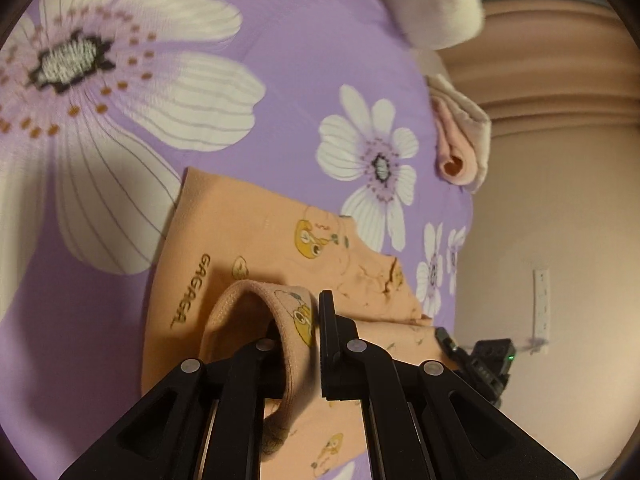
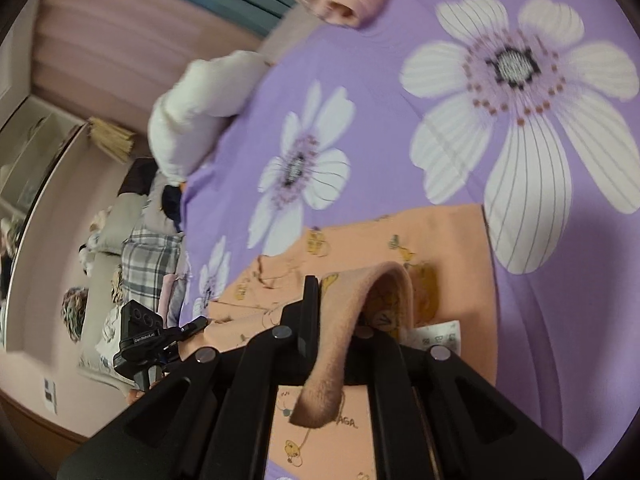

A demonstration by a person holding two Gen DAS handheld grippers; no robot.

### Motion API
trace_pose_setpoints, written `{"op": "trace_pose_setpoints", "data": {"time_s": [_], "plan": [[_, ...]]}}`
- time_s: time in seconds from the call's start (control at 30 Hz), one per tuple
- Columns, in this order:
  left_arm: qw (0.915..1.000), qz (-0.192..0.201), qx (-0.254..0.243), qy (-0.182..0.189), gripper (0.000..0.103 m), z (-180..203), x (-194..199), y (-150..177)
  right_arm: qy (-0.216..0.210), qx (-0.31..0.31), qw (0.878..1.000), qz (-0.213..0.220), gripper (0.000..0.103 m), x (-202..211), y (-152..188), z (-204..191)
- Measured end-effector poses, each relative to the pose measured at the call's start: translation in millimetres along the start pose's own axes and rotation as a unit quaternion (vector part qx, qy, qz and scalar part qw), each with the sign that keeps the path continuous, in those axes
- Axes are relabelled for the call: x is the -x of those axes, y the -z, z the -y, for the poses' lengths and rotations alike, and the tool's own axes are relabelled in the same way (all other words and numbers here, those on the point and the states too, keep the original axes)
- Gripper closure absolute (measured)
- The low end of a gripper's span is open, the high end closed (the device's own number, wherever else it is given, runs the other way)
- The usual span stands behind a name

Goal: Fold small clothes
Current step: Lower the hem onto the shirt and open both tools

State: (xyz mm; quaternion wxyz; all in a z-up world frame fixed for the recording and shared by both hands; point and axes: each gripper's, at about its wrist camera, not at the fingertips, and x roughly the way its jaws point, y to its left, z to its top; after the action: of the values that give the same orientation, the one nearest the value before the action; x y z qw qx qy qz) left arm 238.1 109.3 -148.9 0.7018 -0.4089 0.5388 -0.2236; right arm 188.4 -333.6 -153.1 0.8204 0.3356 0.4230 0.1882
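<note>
The left gripper (image 1: 310, 320), black with two flat fingers, is pinched tight on the thick edge band of a small peach-orange piece of clothing (image 1: 248, 232) with little yellow cartoon birds printed on it. The band curls up in a loop between the fingers. The right gripper (image 2: 340, 312), also black, is clamped on another bit of the same soft band, and the cloth hangs over one finger and droops toward the camera.

The rest of the peach clothing lies flat on a purple bed sheet (image 1: 288, 60) with big white flowers. Dark letters are printed on the cloth near the left gripper. A small white tag (image 2: 438, 338) peeks out from the cloth just beside the right gripper.

In the left view, the other gripper's black body with a tiny green light shows at the right side of the cloth. In the right view, the other gripper's black body shows at the left side of the cloth.

Farther away, near the edge of the sheet, sits a rolled-up pink and cream cloth (image 1: 460, 148). A puffy white cloth bundle (image 2: 200, 108) lies at the edge too. Past the bed there is a grey checked cloth (image 2: 150, 264) in a messy pile by a pinkish wall.
</note>
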Motion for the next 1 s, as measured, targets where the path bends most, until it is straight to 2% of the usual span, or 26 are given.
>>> {"op": "trace_pose_setpoints", "data": {"time_s": [0.07,0.13,0.17,0.2,0.23,0.27,0.43,0.53,0.7,0.77,0.83,0.87,0.93,1.0], "plan": [[0.9997,-0.011,0.019,0.005,0.103,-4,-4,-6,0.002,-0.024,1.000,-0.010,0.095,-4,-4,6],[0.9987,-0.025,0.042,0.013,0.093,-8,-9,-12,-0.003,-0.049,0.999,-0.019,0.092,-7,-9,14],[0.9977,-0.029,0.057,0.021,0.077,-11,-10,-16,-0.003,-0.056,0.998,-0.021,0.088,-8,-11,16],[0.9966,-0.029,0.070,0.031,0.068,-13,-10,-18,-0.004,-0.074,0.997,-0.025,0.085,-9,-14,21],[0.9954,-0.027,0.083,0.042,0.050,-15,-10,-21,-0.010,-0.090,0.996,-0.025,0.080,-9,-16,25],[0.9941,-0.022,0.093,0.050,0.042,-18,-8,-25,-0.015,-0.102,0.994,-0.024,0.077,-9,-18,28],[0.9914,-0.003,0.116,0.060,0.042,-18,-6,-40,-0.025,-0.160,0.987,-0.016,0.076,-7,-29,42],[0.9905,0.009,0.123,0.062,0.042,-19,-6,-49,-0.035,-0.171,0.985,0.000,0.072,-6,-37,45],[0.9898,0.052,0.125,0.043,0.042,-20,10,-56,-0.007,-0.138,0.990,0.040,0.071,4,-45,36],[0.9943,0.059,0.087,0.018,0.042,-11,18,-50,-0.006,-0.117,0.992,0.050,0.071,11,-44,29],[0.9971,0.062,0.043,-0.003,0.042,2,21,-40,0.003,-0.058,0.997,0.051,0.071,21,-35,11],[0.9977,0.063,0.001,-0.024,0.042,11,26,-29,0.017,-0.025,0.998,0.047,0.071,24,-29,2],[0.9944,0.071,-0.058,-0.053,0.042,24,32,-12,0.064,0.050,0.996,0.039,0.071,27,-11,-16],[0.9855,0.072,-0.122,-0.093,0.042,38,34,13,0.129,0.128,0.983,0.036,0.074,29,16,-35]]}}
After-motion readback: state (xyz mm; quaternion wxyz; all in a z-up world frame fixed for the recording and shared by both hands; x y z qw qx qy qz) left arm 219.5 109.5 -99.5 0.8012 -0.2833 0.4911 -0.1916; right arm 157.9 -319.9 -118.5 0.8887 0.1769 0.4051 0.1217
